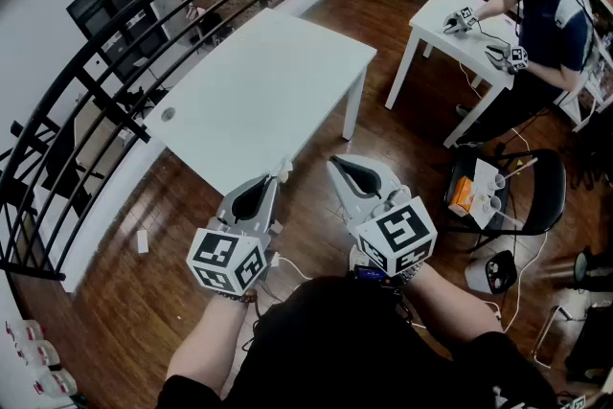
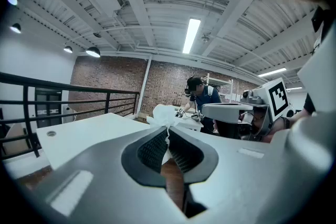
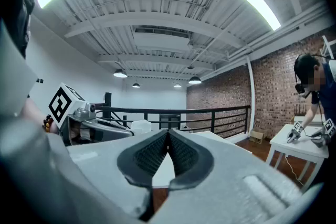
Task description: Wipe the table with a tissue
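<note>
A white table [image 1: 259,91] stands ahead of me, seen from the head view. My left gripper [image 1: 273,178] hangs just short of its near corner, shut on a small crumpled white tissue [image 1: 283,170] that pokes out past the tips. In the left gripper view the tissue [image 2: 165,114] bunches above the closed jaws, with the table [image 2: 84,134] beyond. My right gripper [image 1: 333,164] is beside the left one, shut with nothing between its jaws; its tips [image 3: 168,132] meet in the right gripper view.
A black railing [image 1: 115,53] runs along the table's far and left sides. A second white table [image 1: 460,24] at the right has a person [image 1: 546,14] working at it. A black chair [image 1: 508,192] with items stands on the wood floor to my right.
</note>
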The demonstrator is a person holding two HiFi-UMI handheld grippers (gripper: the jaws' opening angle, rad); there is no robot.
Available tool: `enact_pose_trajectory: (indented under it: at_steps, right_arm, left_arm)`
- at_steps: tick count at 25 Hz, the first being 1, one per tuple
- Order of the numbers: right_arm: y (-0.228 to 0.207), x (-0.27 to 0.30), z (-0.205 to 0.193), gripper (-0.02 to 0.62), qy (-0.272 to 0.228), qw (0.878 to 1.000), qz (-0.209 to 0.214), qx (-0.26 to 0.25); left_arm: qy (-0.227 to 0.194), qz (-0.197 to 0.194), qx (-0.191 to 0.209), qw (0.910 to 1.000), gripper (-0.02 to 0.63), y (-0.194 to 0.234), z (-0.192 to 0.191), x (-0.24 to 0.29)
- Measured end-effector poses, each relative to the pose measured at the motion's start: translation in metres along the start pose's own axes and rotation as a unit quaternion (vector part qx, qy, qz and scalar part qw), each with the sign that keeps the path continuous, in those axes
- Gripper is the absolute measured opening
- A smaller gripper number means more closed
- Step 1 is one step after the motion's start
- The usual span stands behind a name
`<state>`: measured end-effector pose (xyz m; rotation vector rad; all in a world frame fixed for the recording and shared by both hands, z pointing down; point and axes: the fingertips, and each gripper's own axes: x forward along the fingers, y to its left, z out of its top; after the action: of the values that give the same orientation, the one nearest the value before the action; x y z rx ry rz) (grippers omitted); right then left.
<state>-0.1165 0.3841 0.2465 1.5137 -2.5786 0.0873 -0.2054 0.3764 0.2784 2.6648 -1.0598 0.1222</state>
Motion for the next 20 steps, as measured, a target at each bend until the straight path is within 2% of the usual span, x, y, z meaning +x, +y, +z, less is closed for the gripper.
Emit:
enact_pose_trajectory:
  at_steps: [11, 20]
  right_arm:
    - [-0.09, 0.016, 0.0, -0.008, 0.002, 0.999, 0.034, 0.002]
    - [-0.153, 0.024, -0.005, -0.009, 0.002, 0.998, 0.069, 0.009]
  left_arm:
    - [0.006, 0.026, -0.002, 0.9996, 0.02, -0.015, 0.013, 0.09]
    - [0.017, 0.062, -0.001, 0.9979, 0.02, -0.025, 0.017, 0.153]
